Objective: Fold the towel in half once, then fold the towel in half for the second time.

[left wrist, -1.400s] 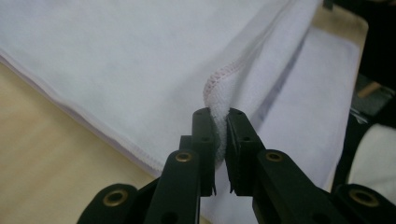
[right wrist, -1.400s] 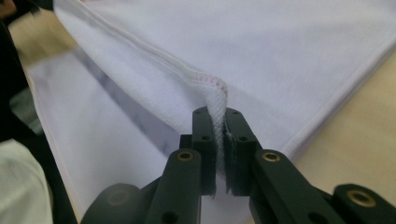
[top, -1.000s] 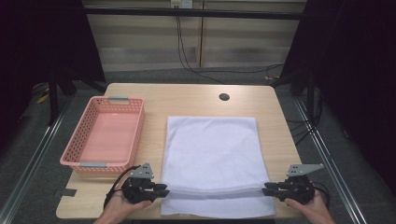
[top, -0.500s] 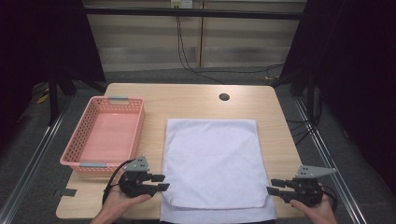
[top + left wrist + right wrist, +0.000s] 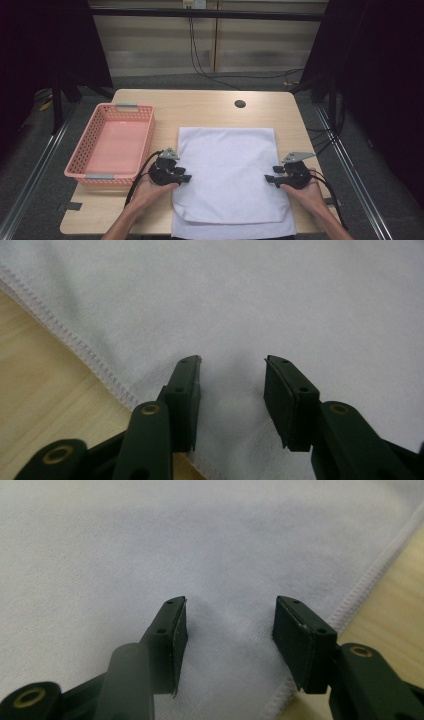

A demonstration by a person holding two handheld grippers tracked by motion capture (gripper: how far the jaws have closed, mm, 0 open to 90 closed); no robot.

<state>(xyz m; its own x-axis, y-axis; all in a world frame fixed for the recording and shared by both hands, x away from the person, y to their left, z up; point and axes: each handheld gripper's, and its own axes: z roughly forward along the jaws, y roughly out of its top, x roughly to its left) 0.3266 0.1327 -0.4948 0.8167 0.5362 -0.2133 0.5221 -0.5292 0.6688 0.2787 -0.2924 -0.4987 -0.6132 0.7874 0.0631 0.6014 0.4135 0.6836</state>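
Observation:
A white towel (image 5: 227, 172) lies flat on the wooden table (image 5: 200, 107), folded so its near layers overlap and hang past the front edge. My left gripper (image 5: 187, 178) rests at the towel's left hem, open, its jaws spread just over the cloth (image 5: 280, 305) beside the stitched edge. At the right hem my right gripper (image 5: 267, 178) is open too, its jaws apart above the fabric (image 5: 150, 545). Neither holds anything.
A pink plastic basket (image 5: 90, 145), with nothing in it, stands left of the towel close to the left gripper. A dark round hole (image 5: 240, 104) sits at the table's far side. Bare wood (image 5: 400, 590) borders the towel's right hem.
Both grippers let go of the towel's near corners and moved farther from the front edge along the side hems. The lifted front edge has dropped flat.

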